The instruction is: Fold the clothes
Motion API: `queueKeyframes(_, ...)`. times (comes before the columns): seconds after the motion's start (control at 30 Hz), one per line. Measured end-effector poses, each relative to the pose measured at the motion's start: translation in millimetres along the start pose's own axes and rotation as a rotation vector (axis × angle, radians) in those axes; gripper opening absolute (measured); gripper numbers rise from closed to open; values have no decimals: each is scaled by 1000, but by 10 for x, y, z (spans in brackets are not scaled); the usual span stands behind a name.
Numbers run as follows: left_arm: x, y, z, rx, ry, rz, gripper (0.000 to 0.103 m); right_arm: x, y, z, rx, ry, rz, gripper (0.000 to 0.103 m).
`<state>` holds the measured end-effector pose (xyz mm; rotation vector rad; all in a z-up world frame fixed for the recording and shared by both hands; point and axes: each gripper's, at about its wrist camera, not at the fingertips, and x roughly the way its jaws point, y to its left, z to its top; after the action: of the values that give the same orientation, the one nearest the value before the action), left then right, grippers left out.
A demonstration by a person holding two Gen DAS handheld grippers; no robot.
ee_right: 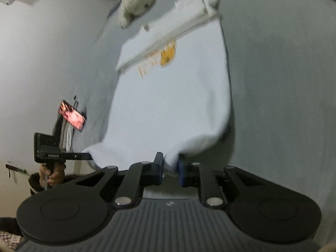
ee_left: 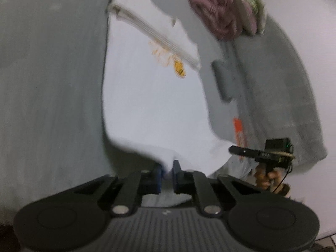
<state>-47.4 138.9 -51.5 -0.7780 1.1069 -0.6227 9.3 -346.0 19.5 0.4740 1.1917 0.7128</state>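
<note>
A white garment (ee_left: 151, 96) with an orange print (ee_left: 179, 68) and a ribbed band lies partly folded on a grey surface (ee_left: 52, 84). My left gripper (ee_left: 167, 173) is shut on its near edge and lifts it. The right gripper (ee_left: 233, 150) shows at the right, gripping the same edge. In the right wrist view the garment (ee_right: 168, 105) hangs from my right gripper (ee_right: 170, 168), which is shut on its near corner. The left gripper (ee_right: 89, 157) shows at the left, holding the other corner.
A pile of pink and green clothes (ee_left: 226, 10) lies at the far right of the grey surface. A grey garment with an orange tag (ee_left: 238, 128) lies to the right. A fluffy white item (ee_right: 136, 4) and a phone with a lit screen (ee_right: 72, 117) lie on the left.
</note>
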Motion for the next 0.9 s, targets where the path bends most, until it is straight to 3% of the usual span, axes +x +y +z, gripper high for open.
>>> queueKeyframes(0.33, -51, 7, 629, -51, -164, 28, 9, 123, -216, 625, 82, -168, 0, 18)
queueKeyframes(0.67, 162, 243, 1203, -116, -214, 86, 9, 521, -490, 1160, 186, -212, -24, 17)
queueKeyframes(0.9, 271, 383, 1367, -139, -250, 109, 10, 689, -649, 1333, 219, -251, -40, 17)
